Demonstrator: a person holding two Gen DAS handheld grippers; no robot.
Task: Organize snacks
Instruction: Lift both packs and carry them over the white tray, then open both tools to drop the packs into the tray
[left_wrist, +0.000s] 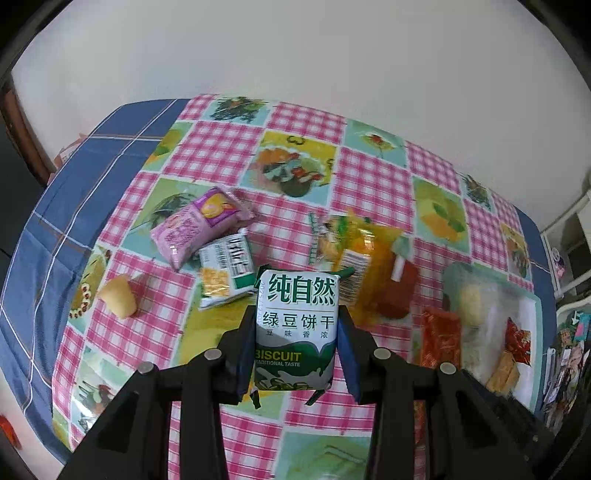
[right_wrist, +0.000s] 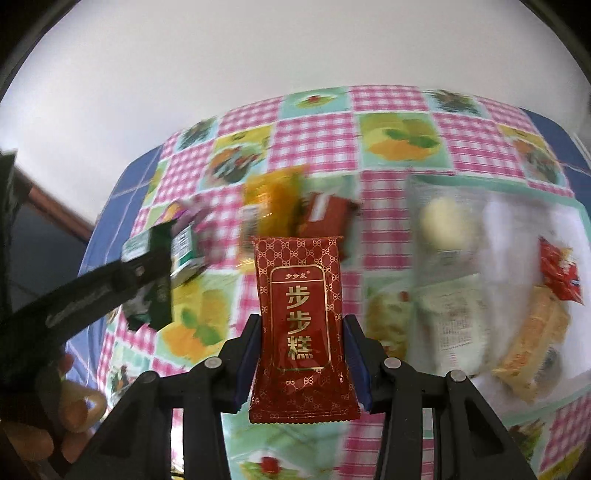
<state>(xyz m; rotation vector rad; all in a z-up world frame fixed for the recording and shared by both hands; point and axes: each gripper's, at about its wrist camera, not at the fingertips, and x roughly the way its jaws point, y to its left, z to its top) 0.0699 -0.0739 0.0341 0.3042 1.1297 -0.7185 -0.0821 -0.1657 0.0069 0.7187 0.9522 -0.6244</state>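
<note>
Over the patchwork tablecloth (left_wrist: 303, 122), the left wrist view showed the left gripper (left_wrist: 297, 325) clamped on a green-and-white biscuit packet (left_wrist: 295, 325), its blue pads (left_wrist: 349, 350) pressing the packet's two long sides. The packet stood upright between the jaws, lifted clear of the cloth. Behind it lay a loose cluster of snacks: a pink packet (left_wrist: 192, 229) to the left, a white-and-green packet (left_wrist: 225, 273) just beside it, and a small yellow cake (left_wrist: 118, 299) further left, apart from the others. To the right lay a yellow wrapper (left_wrist: 365, 254) touching a dark red packet (left_wrist: 402, 291). At the far right sat a clear tray (left_wrist: 509, 295) with several snacks in it, blurred.

From the right wrist view, the right gripper (right_wrist: 301, 332) was closed on a red cake packet (right_wrist: 299, 317) with gold lettering, held upright by its sides above the cloth. At the left edge the left gripper (right_wrist: 147, 273) appeared in profile with the biscuit packet (right_wrist: 159, 288) in its grip, and fingers (right_wrist: 77, 410) of the person's hand showed at lower left. The yellow wrapper (right_wrist: 273, 195) and dark red packet (right_wrist: 325, 214) lay behind the red cake packet. The clear tray (right_wrist: 576, 221) sat to the right, its contents smeared by motion blur.
</note>
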